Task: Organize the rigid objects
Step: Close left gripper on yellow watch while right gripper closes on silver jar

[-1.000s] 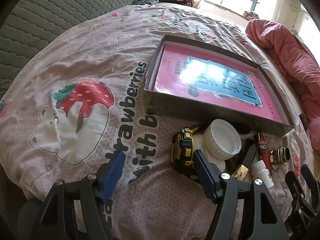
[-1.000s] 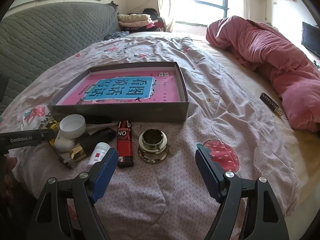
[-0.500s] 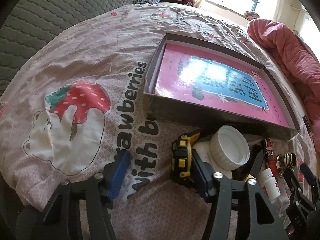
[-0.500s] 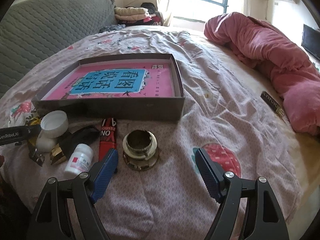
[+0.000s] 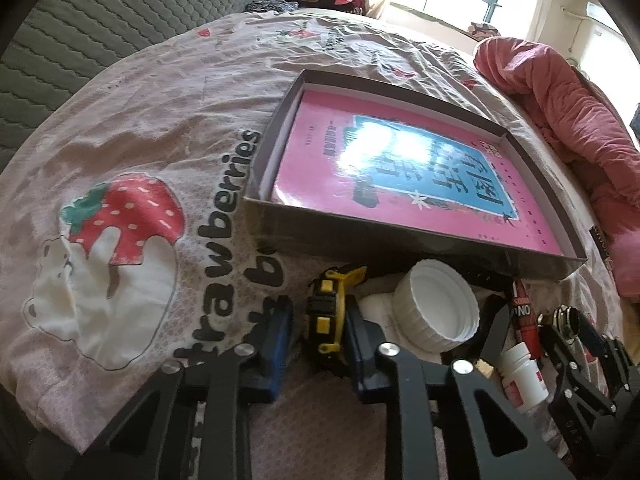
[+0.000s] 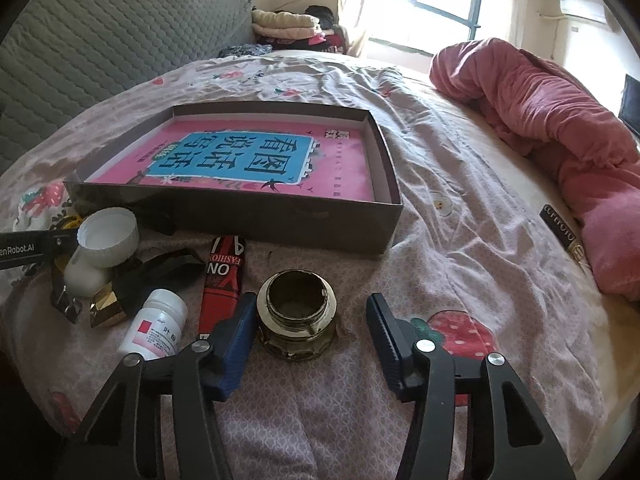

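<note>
Here, tape measure (image 5: 330, 312) between left jaws.

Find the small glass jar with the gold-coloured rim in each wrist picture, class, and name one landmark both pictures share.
Left wrist view: the glass jar sits at the far right edge, low down, just right of the red tube.
Right wrist view: it sits bottom centre, between the tongs of the right gripper, whose jaws have just been closing, not yet pressing it.
Shared landmark: the shallow box holding the pink book.
</note>
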Demonstrator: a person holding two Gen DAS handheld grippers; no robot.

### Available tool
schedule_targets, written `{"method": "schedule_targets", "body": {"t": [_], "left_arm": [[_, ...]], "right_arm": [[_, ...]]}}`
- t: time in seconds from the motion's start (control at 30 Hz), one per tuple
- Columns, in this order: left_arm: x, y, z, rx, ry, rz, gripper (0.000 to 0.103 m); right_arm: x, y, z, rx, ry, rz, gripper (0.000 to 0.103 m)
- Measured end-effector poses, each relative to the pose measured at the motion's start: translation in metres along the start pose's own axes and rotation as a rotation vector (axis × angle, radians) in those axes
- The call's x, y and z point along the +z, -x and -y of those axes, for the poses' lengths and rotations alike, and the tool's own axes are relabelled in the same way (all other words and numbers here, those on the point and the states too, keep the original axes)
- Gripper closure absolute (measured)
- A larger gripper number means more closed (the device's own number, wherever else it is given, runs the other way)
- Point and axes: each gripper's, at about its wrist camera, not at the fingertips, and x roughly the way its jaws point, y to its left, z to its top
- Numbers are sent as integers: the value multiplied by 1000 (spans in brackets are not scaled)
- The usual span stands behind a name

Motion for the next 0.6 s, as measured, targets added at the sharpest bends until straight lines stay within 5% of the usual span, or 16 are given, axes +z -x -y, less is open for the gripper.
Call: {"method": "schedule_targets", "body": {"t": [0.27, 0.6], "left_arm": [[0, -5, 5, -2, -15, 9, 82], [0, -6, 0, -28, -5, 10, 83]], "right_arm": [[2, -4, 2, 65, -11, 8, 66], [6, 9, 12, 97, -54, 56, 66]]}}
